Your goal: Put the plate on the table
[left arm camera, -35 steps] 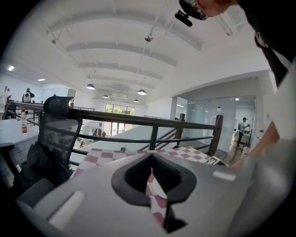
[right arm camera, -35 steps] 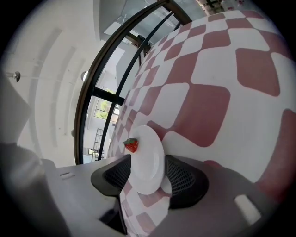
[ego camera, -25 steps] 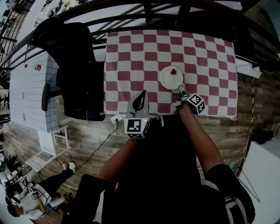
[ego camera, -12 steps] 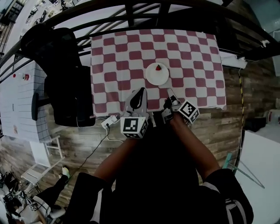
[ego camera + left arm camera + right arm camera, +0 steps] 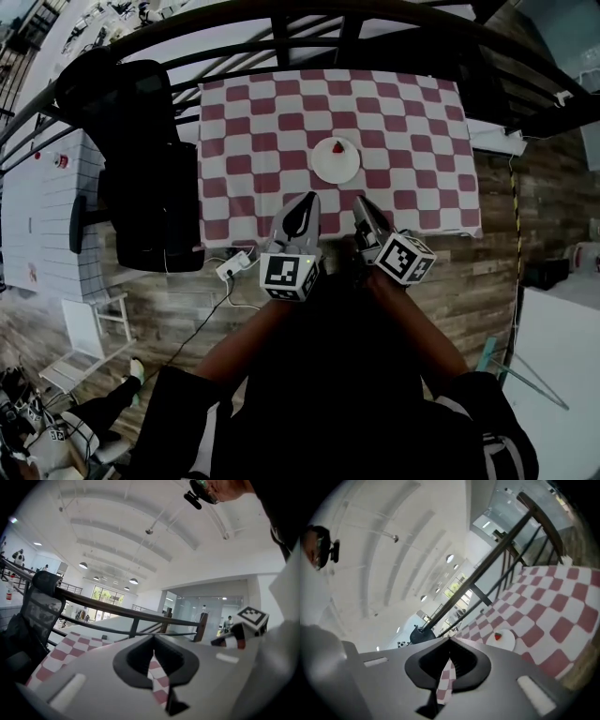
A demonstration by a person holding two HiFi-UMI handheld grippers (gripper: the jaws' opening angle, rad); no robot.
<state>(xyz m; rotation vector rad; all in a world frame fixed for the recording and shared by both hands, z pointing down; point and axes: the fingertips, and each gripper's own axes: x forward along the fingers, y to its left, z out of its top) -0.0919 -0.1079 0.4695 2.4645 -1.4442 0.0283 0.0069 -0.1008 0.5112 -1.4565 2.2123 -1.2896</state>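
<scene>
A white plate (image 5: 336, 160) with a strawberry (image 5: 337, 147) on it rests on the red-and-white checkered table (image 5: 417, 141), near the middle. My right gripper (image 5: 360, 202) is shut and empty, hovering over the table's near edge a little short of the plate. The left gripper (image 5: 307, 197) is beside it, also shut with nothing in it. In the right gripper view the plate (image 5: 506, 641) and strawberry (image 5: 498, 636) lie ahead, to the right of the closed jaws (image 5: 450, 642). Only checkered cloth appears beyond the closed jaws (image 5: 152, 638) in the left gripper view.
A black office chair (image 5: 141, 169) stands against the table's left side. A dark railing (image 5: 309, 28) runs behind the table. A white power strip (image 5: 234, 266) lies on the wood floor near the table's front left corner. A white surface (image 5: 562, 356) sits lower right.
The right gripper has let go of the plate's near rim, closed its jaws and drawn back to the near table edge. The plate stays on the table. The left gripper barely moved.
</scene>
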